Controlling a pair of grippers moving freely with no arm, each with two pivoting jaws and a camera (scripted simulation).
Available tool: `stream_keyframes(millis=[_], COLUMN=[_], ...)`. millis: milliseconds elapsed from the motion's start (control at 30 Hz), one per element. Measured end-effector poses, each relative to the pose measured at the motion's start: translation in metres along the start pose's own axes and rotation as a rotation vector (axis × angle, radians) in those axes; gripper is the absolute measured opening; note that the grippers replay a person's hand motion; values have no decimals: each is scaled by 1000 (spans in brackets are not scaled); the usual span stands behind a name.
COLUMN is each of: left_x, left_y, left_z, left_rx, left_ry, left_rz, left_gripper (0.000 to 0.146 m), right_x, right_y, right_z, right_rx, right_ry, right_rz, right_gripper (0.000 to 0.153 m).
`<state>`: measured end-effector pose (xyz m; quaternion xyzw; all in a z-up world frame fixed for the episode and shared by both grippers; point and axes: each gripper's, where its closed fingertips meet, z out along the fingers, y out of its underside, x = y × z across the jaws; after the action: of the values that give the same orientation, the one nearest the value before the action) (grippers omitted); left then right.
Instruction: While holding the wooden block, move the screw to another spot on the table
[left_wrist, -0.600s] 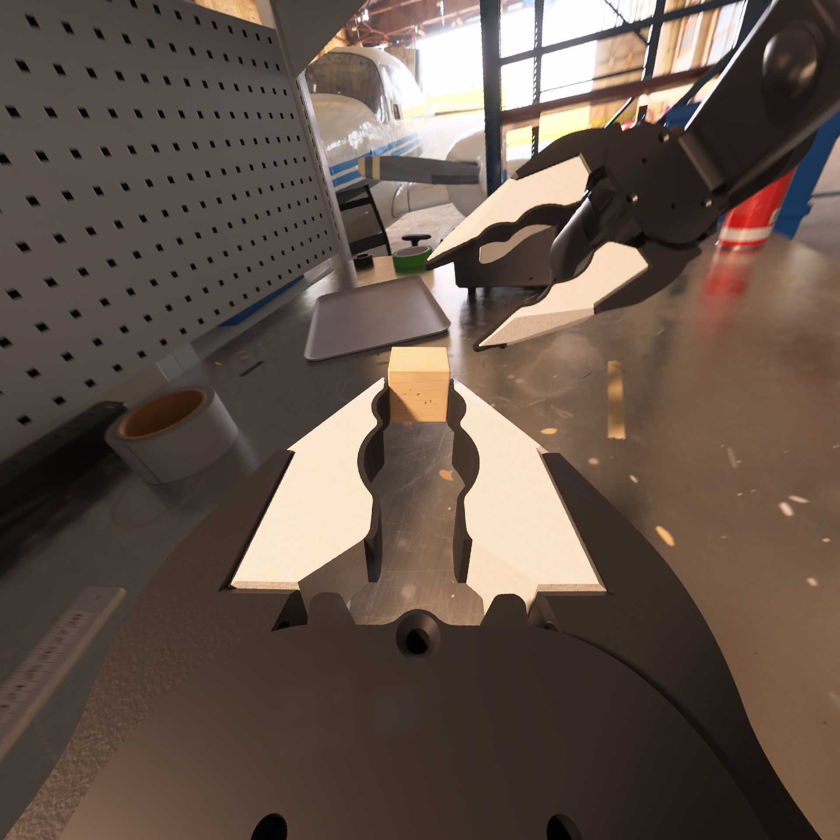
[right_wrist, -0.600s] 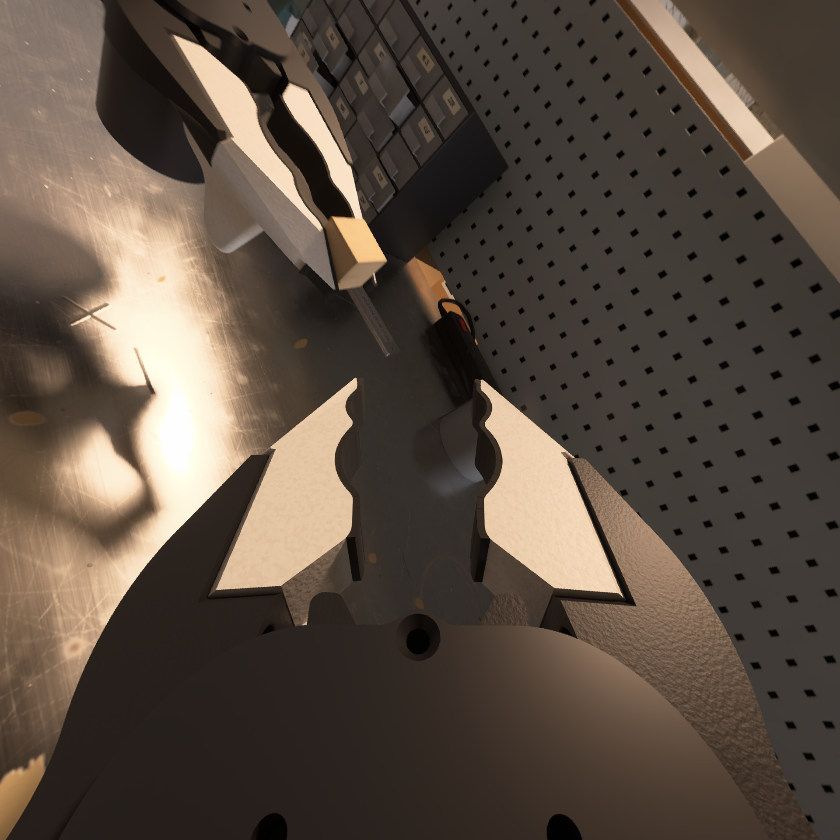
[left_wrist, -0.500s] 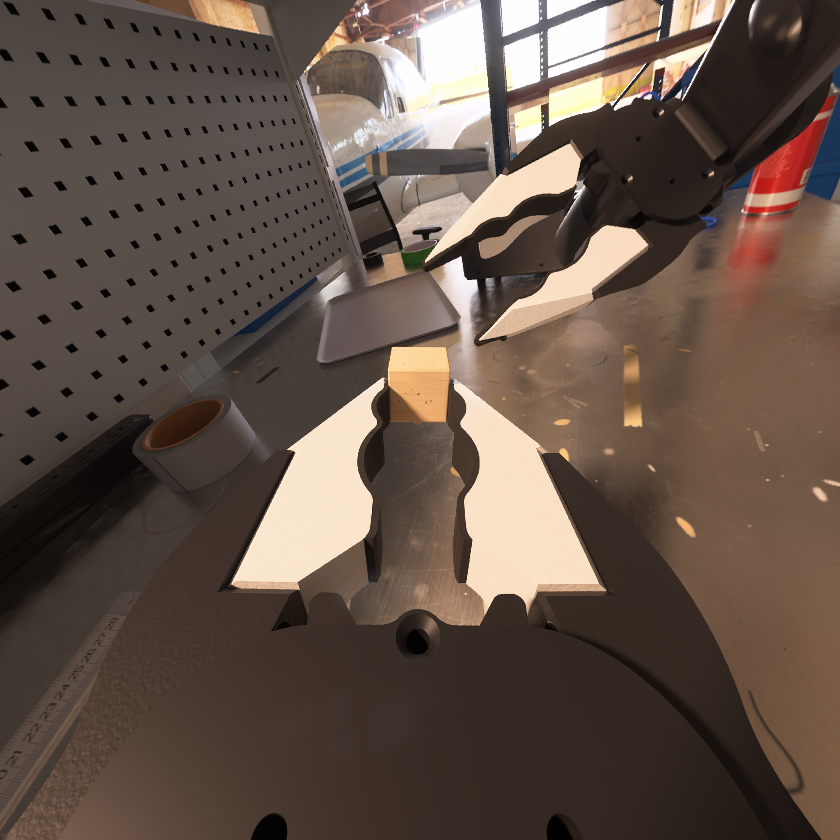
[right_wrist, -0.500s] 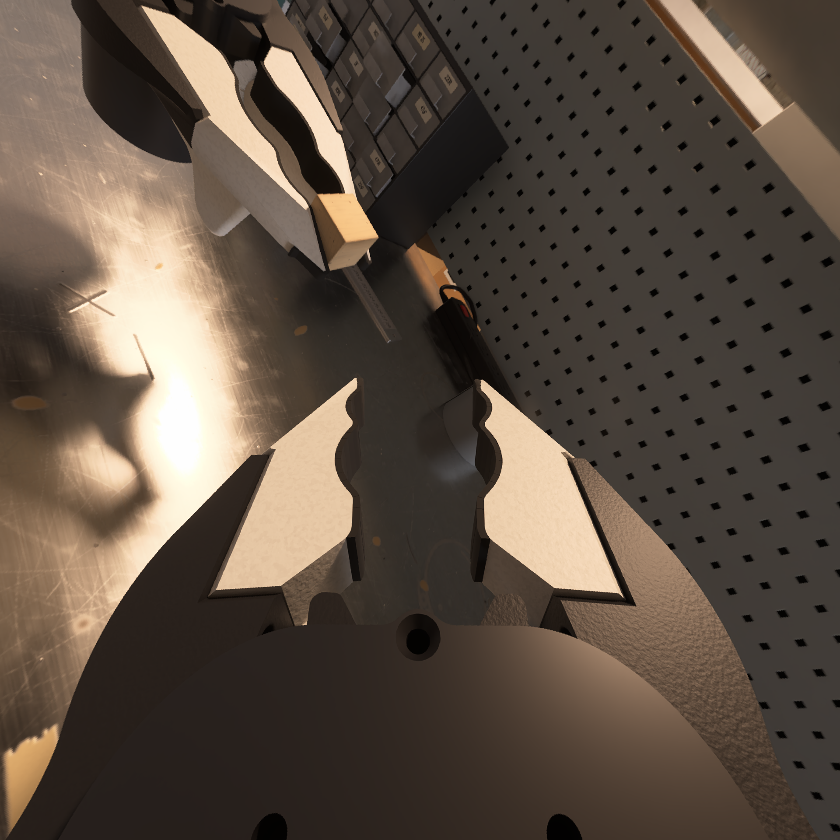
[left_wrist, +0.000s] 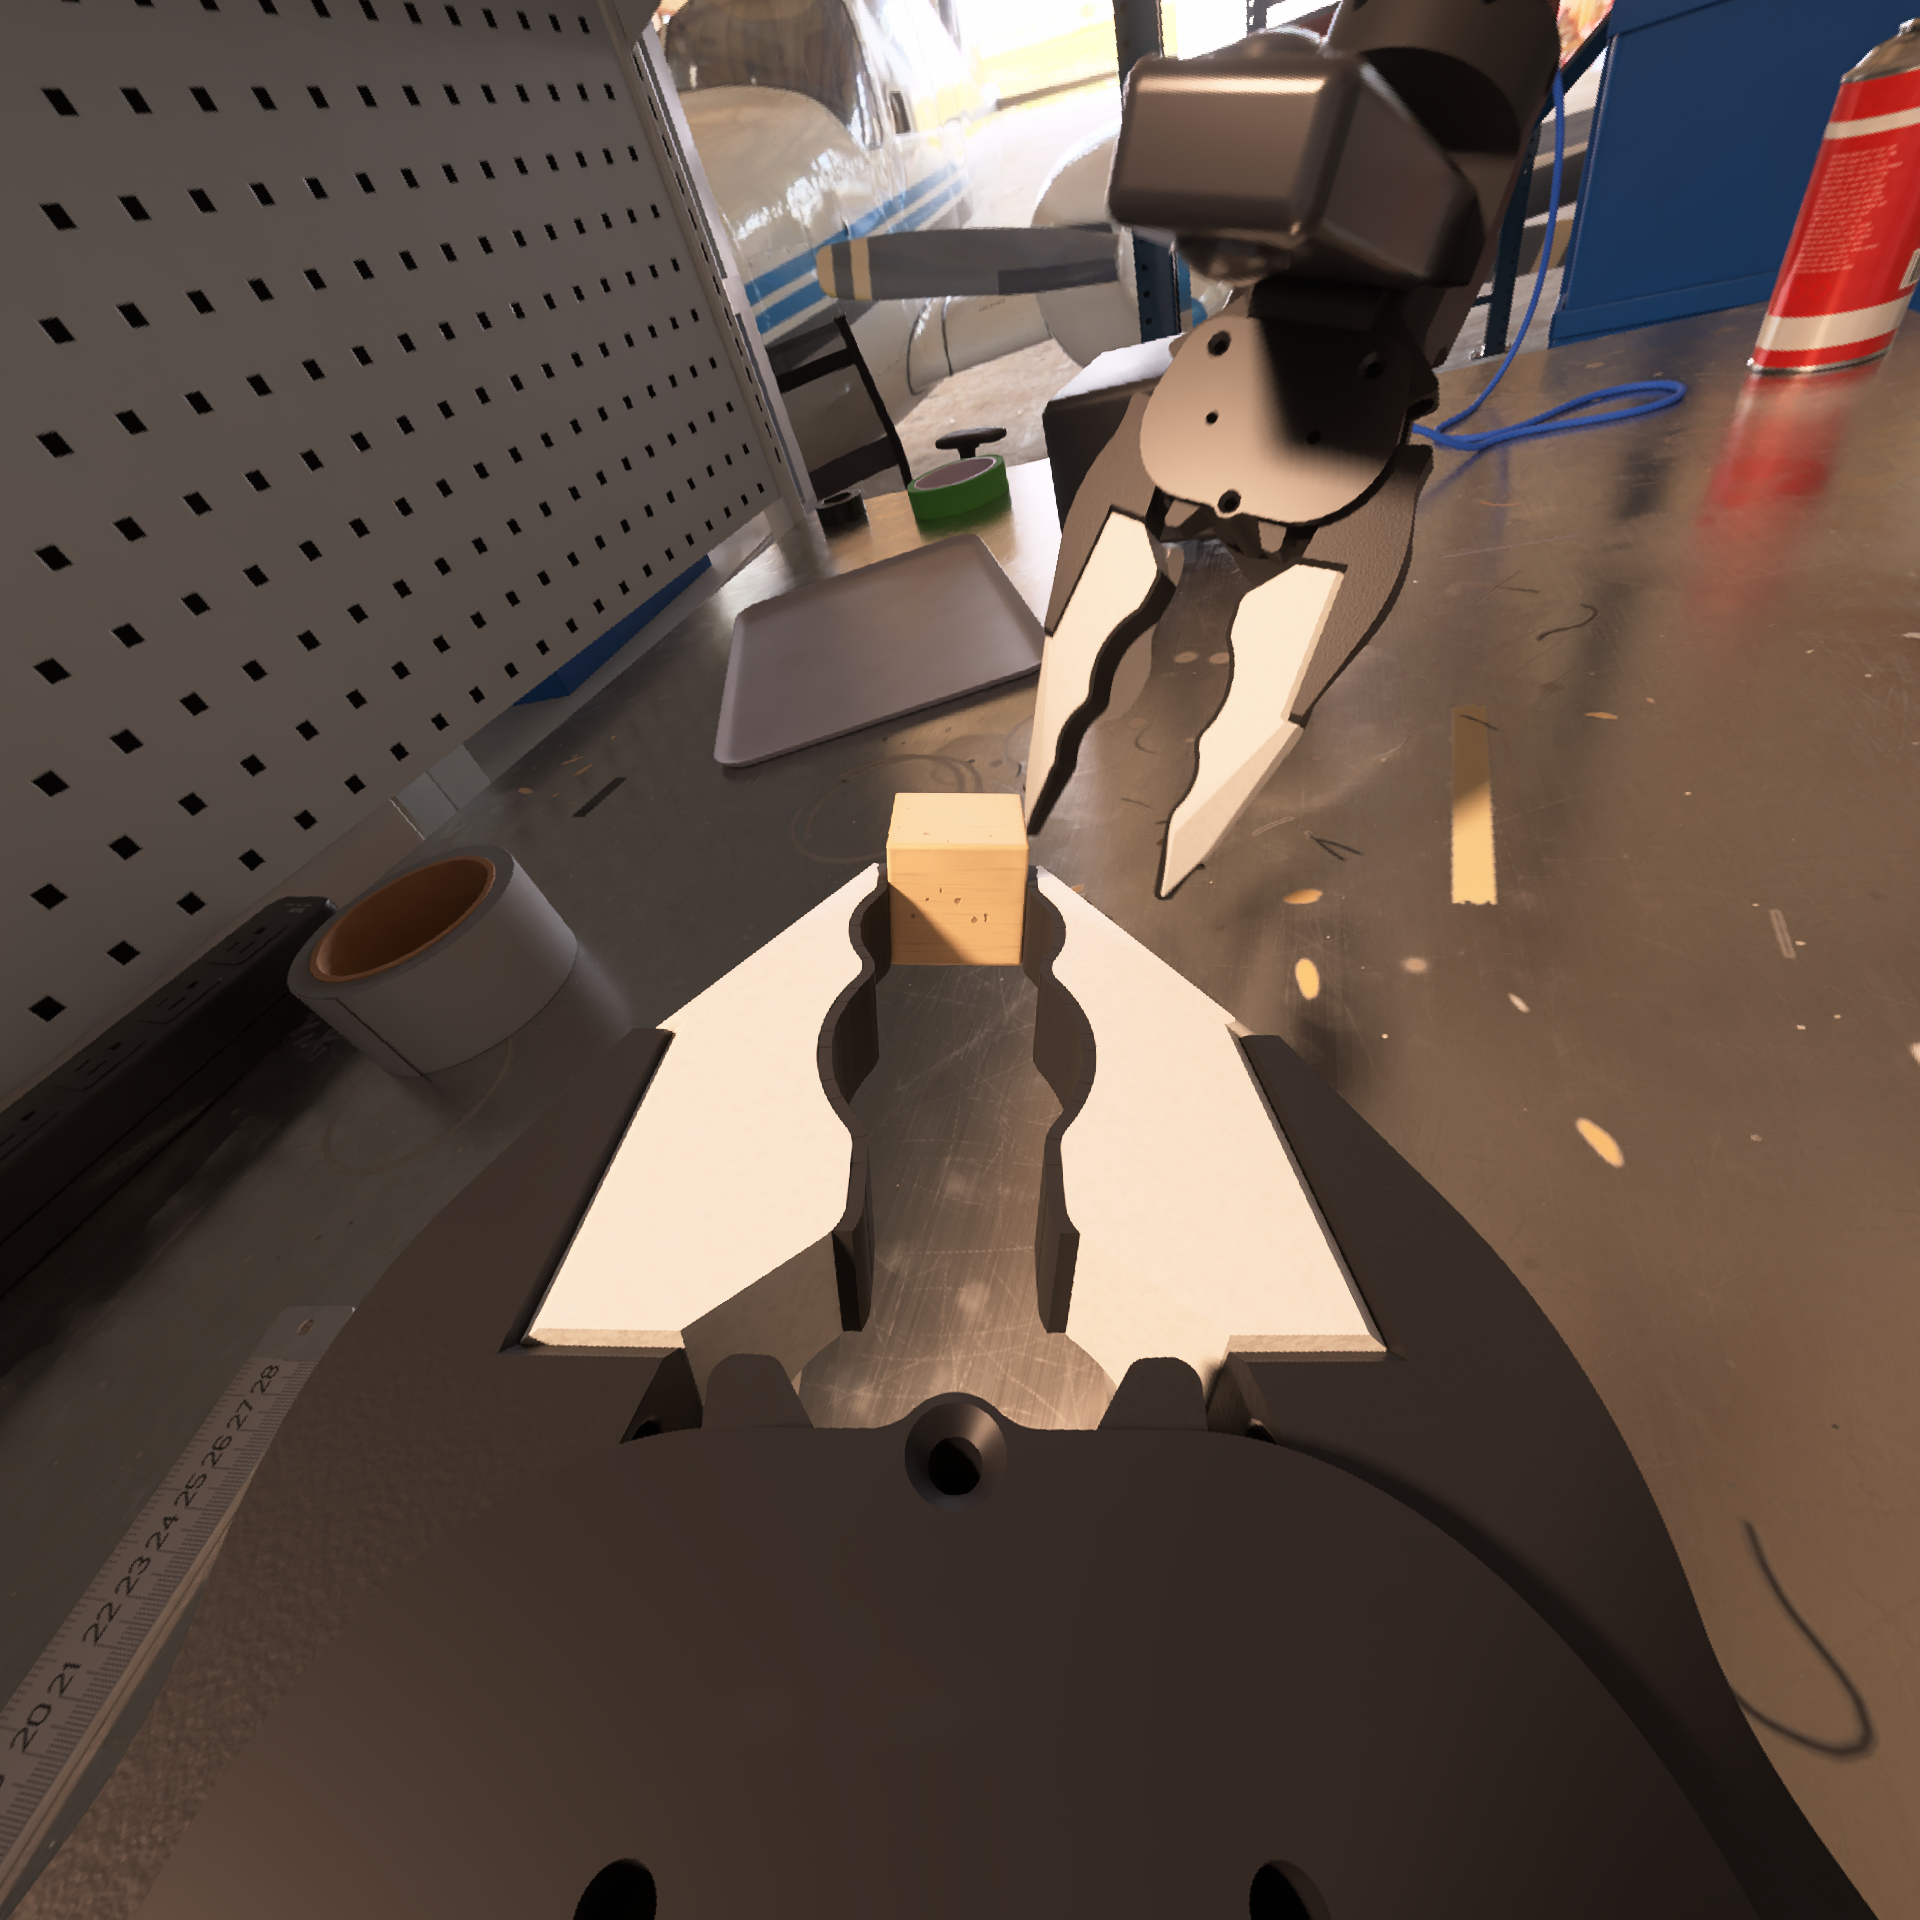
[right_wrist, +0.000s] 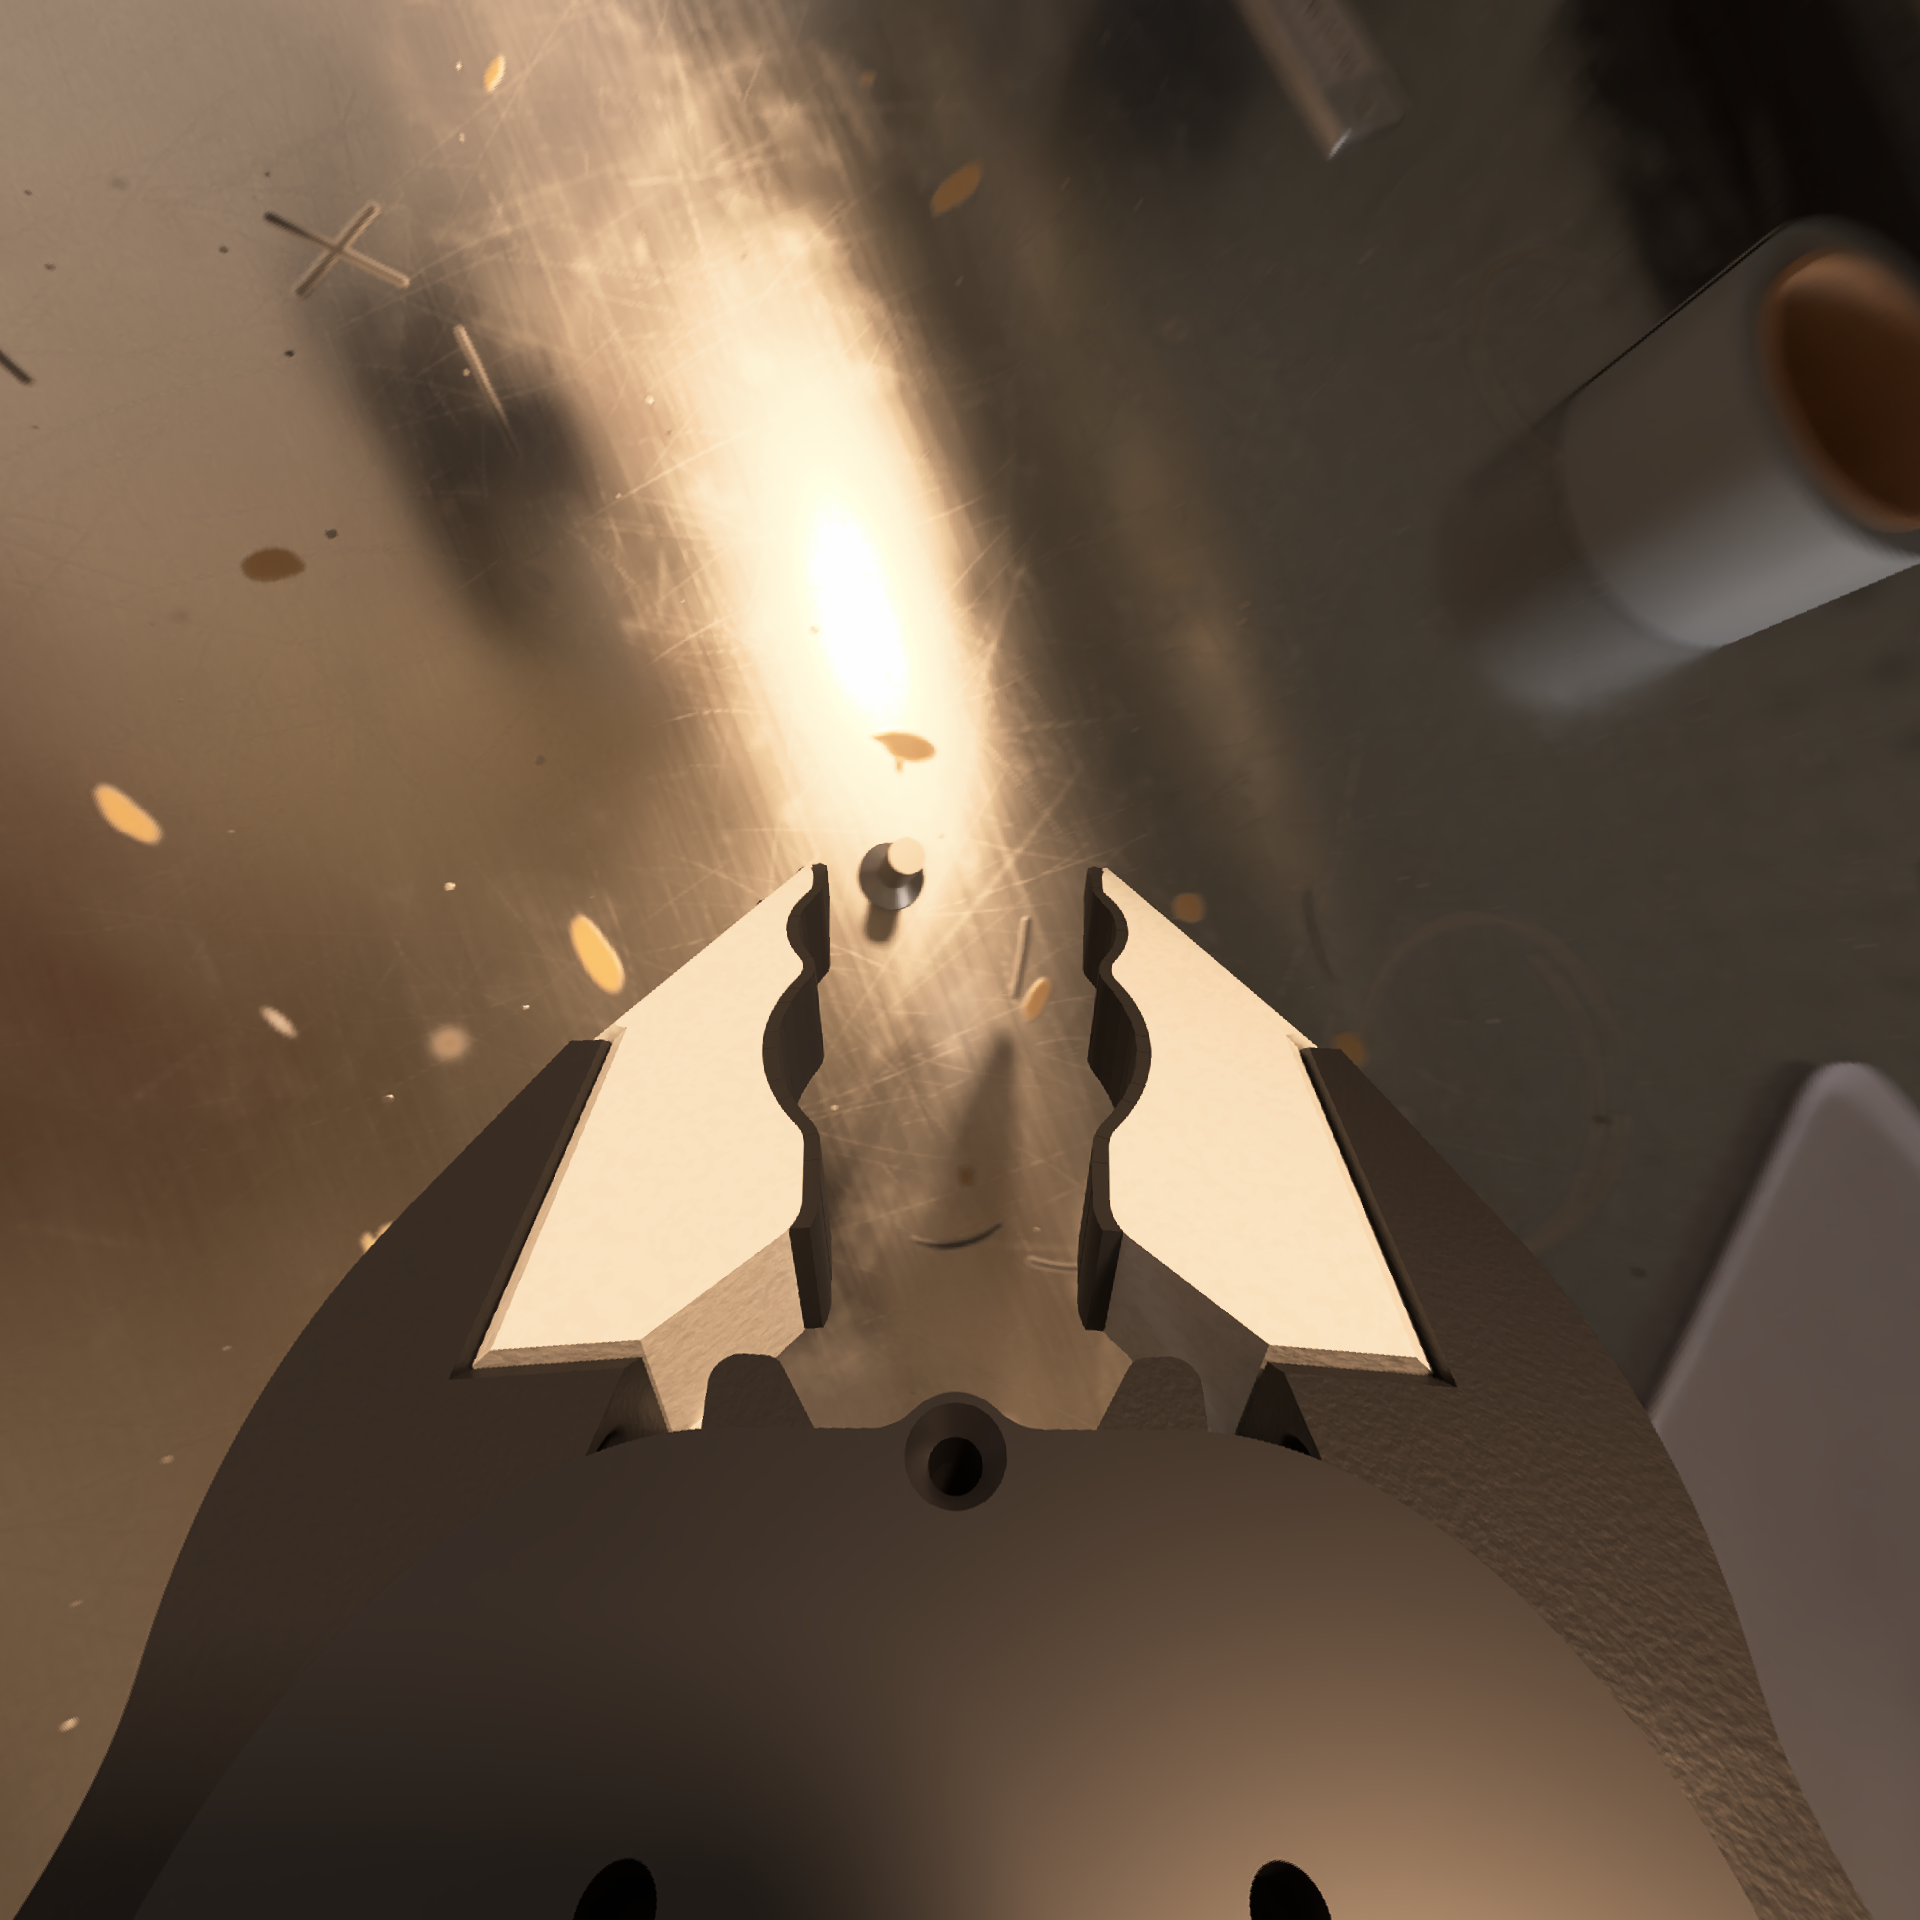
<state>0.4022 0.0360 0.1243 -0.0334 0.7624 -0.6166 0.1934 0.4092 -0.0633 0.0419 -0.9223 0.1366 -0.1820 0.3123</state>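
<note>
My left gripper (left_wrist: 957, 891) is shut on a small pale wooden block (left_wrist: 957, 881), gripped at the fingertips and held just above the metal table (left_wrist: 1558, 1039). My right gripper (right_wrist: 954, 883) is open and empty, pointing steeply down at the table. A small grey screw (right_wrist: 891, 875) stands on the table just beyond its fingertips, close to the left finger (right_wrist: 727, 1091). In the left wrist view the right gripper (left_wrist: 1101, 857) hangs open just right of and behind the block; the screw does not show there.
A grey tape roll (left_wrist: 436, 956) lies left by the pegboard (left_wrist: 312, 416), also in the right wrist view (right_wrist: 1714, 457). A grey tray (left_wrist: 873, 644), green tape (left_wrist: 958, 486), blue cable (left_wrist: 1558, 416) and red can (left_wrist: 1839, 208) sit farther off. A steel ruler (left_wrist: 145, 1558) lies near left.
My right gripper has swung from pointing towards the pegboard to pointing steeply down at the table, and the screw has come into its view. My left gripper still holds the block, shifted slightly.
</note>
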Motion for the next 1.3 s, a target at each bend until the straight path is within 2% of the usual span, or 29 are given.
stream_keyframes(millis=[167,433,767,1000,1033,1167,1200,1300], left_x=[0,3,2,5,5,3,3,4], left_y=[4,11,14,16,16,17,16,15], left_z=[2,6,8,10,10,10,10,9], left_rx=[-19,-42,-48,-53,-55,-53,-50,-44], left_ry=[2,16,18,31,32,30,30,34], left_rz=[0,-2,-15,-26,-27,-38,-42,-47], left_gripper=[24,24,24,24,24,24,24,24], right_x=[-12,-12,-22,-49,-50,-48,-46,-44], right_y=[8,11,12,36,38,40,41,44], right_z=[19,29,4,-9,-9,-14,-16,-25], right_rx=[-38,-57,-9,-52,-65,-81,-81,-77], right_ry=[-92,-133,-153,-240,-241,-191,-173,-119], right_rz=[10,-40,-13,-108,-112,-63,-31,114], right_gripper=[46,8,8,8,8,49,53,55])
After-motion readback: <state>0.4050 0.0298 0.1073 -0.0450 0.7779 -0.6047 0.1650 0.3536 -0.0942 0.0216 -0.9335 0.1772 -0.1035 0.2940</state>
